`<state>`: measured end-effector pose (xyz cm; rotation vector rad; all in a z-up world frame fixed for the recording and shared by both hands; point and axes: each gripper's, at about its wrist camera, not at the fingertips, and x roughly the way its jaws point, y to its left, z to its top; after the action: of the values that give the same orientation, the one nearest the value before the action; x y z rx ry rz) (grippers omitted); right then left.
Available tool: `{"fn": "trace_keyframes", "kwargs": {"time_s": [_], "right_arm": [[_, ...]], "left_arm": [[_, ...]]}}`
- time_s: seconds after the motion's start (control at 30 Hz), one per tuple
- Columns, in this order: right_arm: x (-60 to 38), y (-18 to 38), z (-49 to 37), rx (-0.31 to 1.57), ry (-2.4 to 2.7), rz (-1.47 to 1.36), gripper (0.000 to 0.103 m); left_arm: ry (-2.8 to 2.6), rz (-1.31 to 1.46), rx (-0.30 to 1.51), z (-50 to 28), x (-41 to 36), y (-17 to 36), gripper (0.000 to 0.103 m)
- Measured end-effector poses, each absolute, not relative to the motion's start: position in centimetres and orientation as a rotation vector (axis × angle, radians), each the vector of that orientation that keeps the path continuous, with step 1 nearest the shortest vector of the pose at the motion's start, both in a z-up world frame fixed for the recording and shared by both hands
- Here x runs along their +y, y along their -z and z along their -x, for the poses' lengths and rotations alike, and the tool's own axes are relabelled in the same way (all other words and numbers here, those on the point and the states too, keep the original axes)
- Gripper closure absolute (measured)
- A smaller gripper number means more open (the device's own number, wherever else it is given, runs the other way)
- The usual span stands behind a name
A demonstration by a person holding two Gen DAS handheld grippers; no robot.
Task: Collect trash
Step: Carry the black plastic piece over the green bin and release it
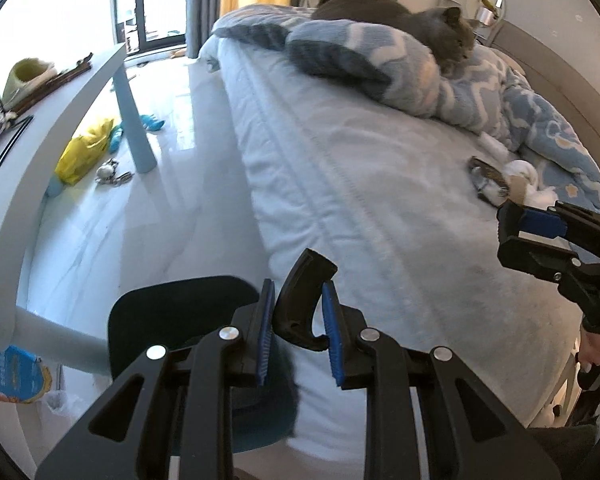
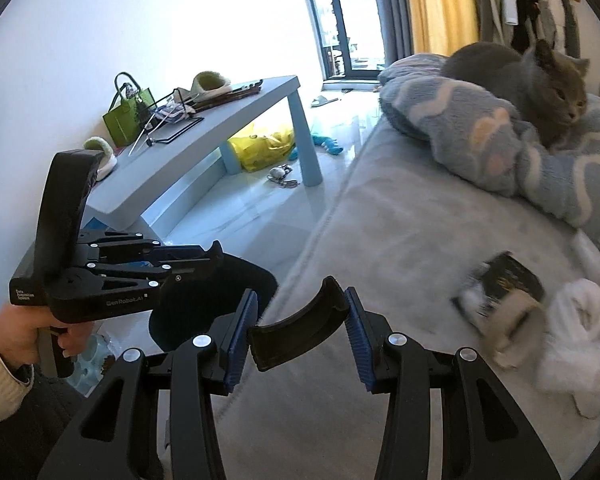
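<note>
A dark glossy crumpled wrapper and fluffy white tissue wads are seen lying on the quilted pale bed. Both grippers, left and right, are held parted, with nothing between the jaws.

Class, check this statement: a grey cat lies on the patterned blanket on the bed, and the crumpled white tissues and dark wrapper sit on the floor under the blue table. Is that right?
Not quite. The grey cat does lie on the patterned blanket, but the crumpled white tissues and dark wrapper sit on the bed, not under the blue table. The right wrist view shows this.
</note>
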<state>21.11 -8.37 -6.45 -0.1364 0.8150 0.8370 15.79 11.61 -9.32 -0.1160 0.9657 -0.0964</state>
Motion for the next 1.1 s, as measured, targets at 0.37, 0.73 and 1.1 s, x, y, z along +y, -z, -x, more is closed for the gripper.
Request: {"fn": "trace_keyframes", "kwargs": {"time_s": [0.37, 0.73, 1.1], "right_arm": [[-1.9, 7.3, -21.4, 0.865, -0.878, 0.151, 0.058], [4.4, 8.5, -21.4, 0.924, -0.903, 0.174, 0.058], [9.7, 10.0, -21.4, 0.987, -0.893, 0.199, 0.058]], "left_arm": [[0.051, 0.153, 1.085, -15.0, 17.5, 12.7, 0.077], [0.017, 0.198, 1.238, -13.6, 22.1, 17.2, 0.077], [0.033, 0.255, 1.359, -12.0, 25.0, 20.9, 0.074]]}}
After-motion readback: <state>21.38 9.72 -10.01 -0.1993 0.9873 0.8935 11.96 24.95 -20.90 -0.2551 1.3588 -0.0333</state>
